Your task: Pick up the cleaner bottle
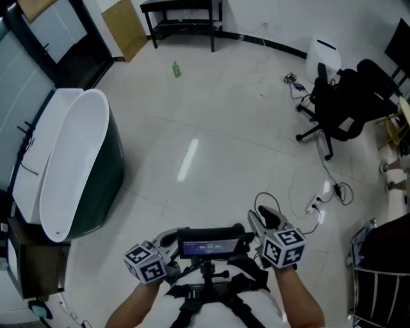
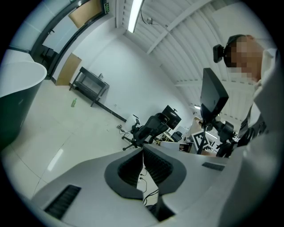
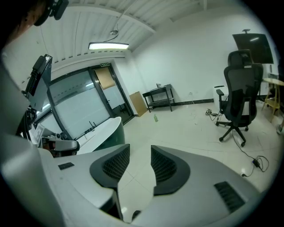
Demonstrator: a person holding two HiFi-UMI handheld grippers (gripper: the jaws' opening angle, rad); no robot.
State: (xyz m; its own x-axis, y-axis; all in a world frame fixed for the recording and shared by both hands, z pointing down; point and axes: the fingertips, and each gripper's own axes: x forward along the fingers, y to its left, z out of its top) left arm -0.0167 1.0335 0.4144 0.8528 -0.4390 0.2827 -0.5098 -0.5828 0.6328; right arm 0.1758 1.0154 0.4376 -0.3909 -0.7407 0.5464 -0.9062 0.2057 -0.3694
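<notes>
1. Mind the white tub (image 1: 70, 160) at the left edge of the head view. It lies beside your path, so walk wide of its rim.
2. Your left gripper (image 1: 172, 236) sits low in the frame, left of centre. Its jaws are pressed together with nothing between them. Hold it out of the way, since this step looks like a job for one tool.
3. The cleaner bottle (image 1: 176, 69) is the small green thing on the bare floor in the upper left of centre. It is well apart from both grippers and short of the black bench (image 1: 186, 16) at the top edge. It is too small here to tell whether it stands or lies, so judge that as you come close. You probably have to cross the floor and crouch before any grasp.
4. Your right gripper (image 1: 264, 213), low and right of centre, has its jaws spread wide and empty. That makes it ready to go. Bring it in level, straddle the bottle's body, then close.
5. Stay clear of the floor cables (image 1: 320, 198) and the office chair (image 1: 346, 106) on the right.
</notes>
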